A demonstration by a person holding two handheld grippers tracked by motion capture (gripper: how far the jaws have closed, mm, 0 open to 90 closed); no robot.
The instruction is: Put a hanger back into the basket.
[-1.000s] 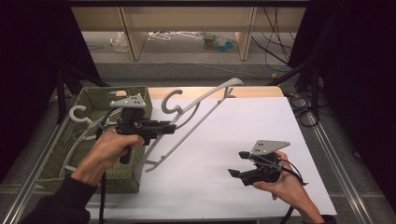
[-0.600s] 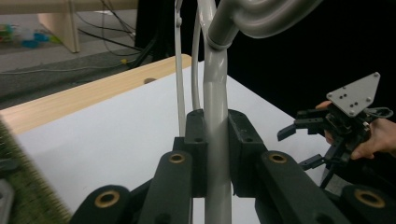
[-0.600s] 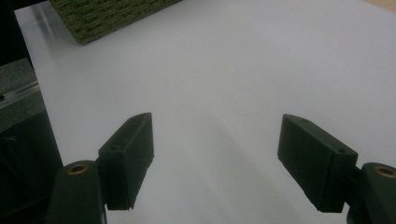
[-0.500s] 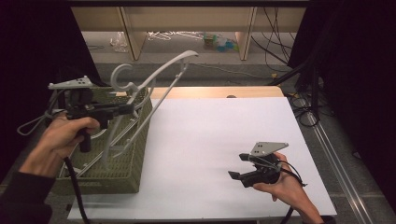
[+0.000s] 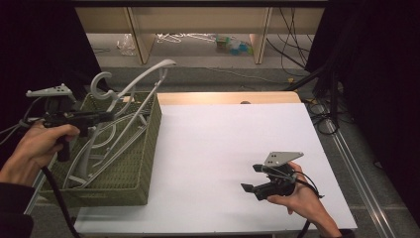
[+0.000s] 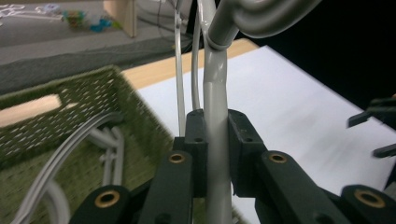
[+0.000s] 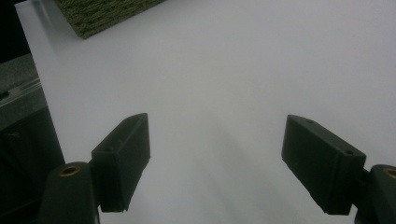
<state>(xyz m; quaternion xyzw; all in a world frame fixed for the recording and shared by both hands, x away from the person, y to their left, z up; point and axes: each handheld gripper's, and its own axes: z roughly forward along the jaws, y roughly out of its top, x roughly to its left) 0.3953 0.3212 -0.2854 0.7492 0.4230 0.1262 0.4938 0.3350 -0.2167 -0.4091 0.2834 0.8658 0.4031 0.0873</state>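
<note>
My left gripper (image 5: 101, 117) is shut on a grey plastic hanger (image 5: 143, 78) and holds it tilted over the green woven basket (image 5: 153, 130) at the table's left. The hanger's hook (image 5: 101, 82) points up and its lower end dips among other grey hangers (image 5: 106, 148) lying in the basket. In the left gripper view the jaws clamp the hanger's bar (image 6: 215, 93) above the basket (image 6: 56, 130). My right gripper (image 5: 251, 177) rests open near the front right of the white table (image 5: 223, 134), with nothing between its fingers (image 7: 123, 154).
A wooden strip (image 5: 228, 97) runs along the table's far edge. Beyond it, shelf legs and loose white hangers (image 5: 183, 37) sit on the floor. Cables (image 5: 322, 106) hang at the right. A corner of the basket (image 7: 102, 14) shows far from the right gripper.
My left gripper has carried the hanger leftward, off the white table and over the basket, then lowered it slightly into the basket. The right gripper has stayed still.
</note>
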